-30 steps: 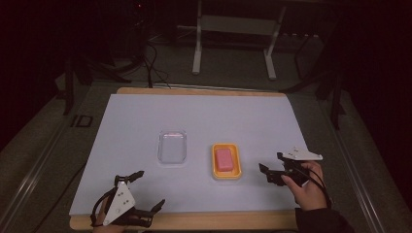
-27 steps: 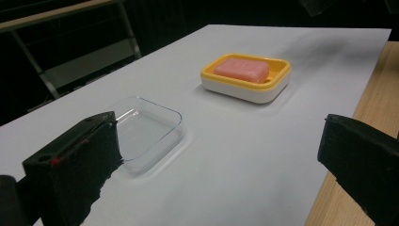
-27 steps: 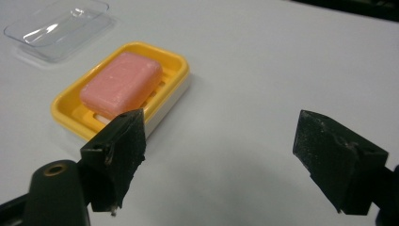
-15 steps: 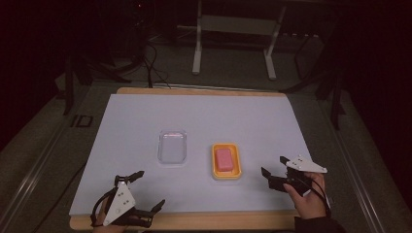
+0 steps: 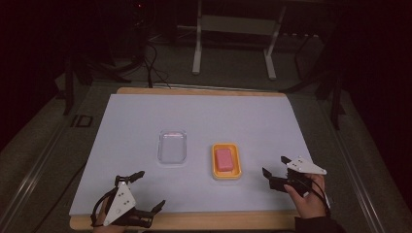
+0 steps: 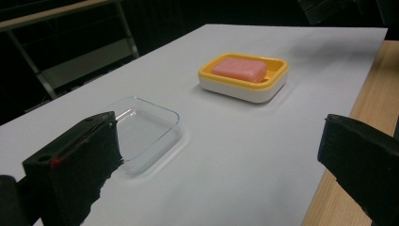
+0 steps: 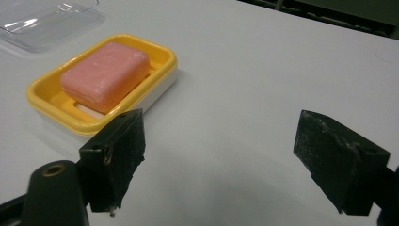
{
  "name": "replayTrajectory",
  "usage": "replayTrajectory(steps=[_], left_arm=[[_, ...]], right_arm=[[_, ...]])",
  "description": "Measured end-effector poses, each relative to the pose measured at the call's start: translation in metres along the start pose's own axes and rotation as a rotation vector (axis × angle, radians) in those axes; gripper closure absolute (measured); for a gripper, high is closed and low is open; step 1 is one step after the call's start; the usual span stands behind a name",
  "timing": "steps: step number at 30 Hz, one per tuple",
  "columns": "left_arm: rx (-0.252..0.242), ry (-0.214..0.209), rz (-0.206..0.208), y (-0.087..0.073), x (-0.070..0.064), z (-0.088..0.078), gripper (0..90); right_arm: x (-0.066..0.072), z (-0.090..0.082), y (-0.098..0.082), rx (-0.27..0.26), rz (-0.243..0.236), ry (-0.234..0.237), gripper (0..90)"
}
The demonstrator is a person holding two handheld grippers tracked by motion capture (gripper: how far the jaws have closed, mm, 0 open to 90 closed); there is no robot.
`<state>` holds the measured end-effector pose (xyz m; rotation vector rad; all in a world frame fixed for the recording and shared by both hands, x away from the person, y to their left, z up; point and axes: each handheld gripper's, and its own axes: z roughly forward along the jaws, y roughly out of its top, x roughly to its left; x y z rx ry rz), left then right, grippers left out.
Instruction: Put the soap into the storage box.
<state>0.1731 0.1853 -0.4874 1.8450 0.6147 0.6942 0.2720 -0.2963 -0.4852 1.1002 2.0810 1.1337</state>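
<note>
Where the high view takes in the whole white-covered surface [image 5: 145,121] with its wooden edge along the near side, it places the left hand-held gripper [image 5: 145,191] at the near left corner and the right hand-held gripper [image 5: 276,166] near the right edge, the person's right hand [image 5: 305,196] wrapped around its handle. The two gripper views bring out detail that this camera cannot. The left gripper view looks low across the surface between widely parted black jaws, holding nothing, and shows the clear plastic tray [image 6: 141,129] as shallow, with a raised rim and nothing in it. Beyond it sits the yellow soap dish [image 6: 244,80] on a white base. The right gripper view, its jaws likewise spread apart and empty, shows the dish close up: the pink soap bar [image 7: 106,75] lies flat inside it, resting on a white slotted insert that is visible at the dish's near end. From above, the tray and the dish sit side by side near the middle of the surface, apart from each other, the dish nearer the right hand-held gripper.
</note>
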Motion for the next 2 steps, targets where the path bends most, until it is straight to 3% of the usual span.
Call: replayTrajectory(steps=[2], left_arm=[[0.001,0.000,0.001,0.0000,-0.0001,0.0001,0.4]], right_arm=[[-0.0006,0.0011,-0.0005,0.008,0.001,0.007,17.0]])
